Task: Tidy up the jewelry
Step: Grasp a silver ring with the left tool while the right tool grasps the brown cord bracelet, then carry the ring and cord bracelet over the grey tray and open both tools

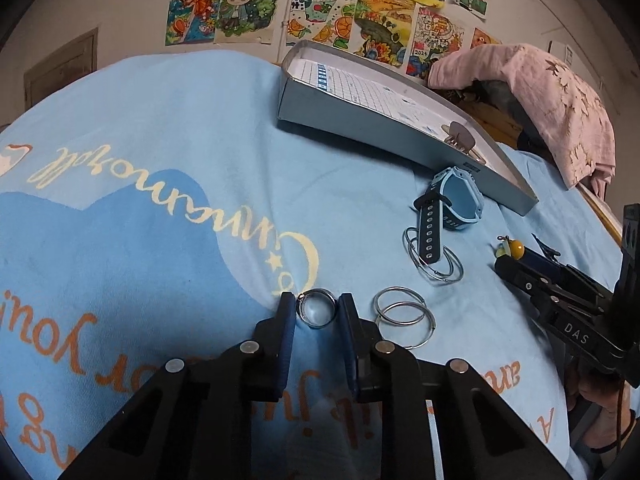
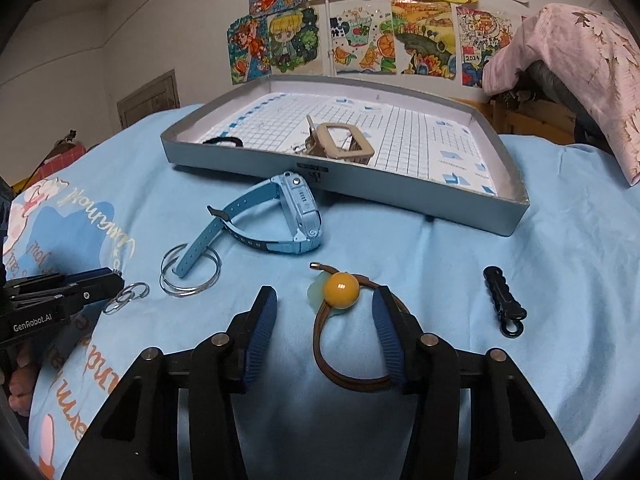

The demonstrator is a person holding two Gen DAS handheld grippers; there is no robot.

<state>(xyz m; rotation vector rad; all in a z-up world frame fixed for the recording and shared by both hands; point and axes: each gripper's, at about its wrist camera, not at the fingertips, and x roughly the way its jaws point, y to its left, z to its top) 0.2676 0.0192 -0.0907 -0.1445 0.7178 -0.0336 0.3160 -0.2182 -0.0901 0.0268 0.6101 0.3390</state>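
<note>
My left gripper [image 1: 317, 309] jaws flank silver ring [image 1: 317, 307], contact unclear. My right gripper [image 2: 325, 309] unclenched around brown bracelet [image 2: 352, 344]. Grey tray [image 2: 400, 188] holds beige clip [image 2: 340, 142], half-hidden black band [image 2: 224, 141].

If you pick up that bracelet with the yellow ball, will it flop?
Probably a little: the bracelet is a thin brown band in an open loop, so it may bend. Its yellow ball looks smooth and round, so that end could swing or slip.
</note>
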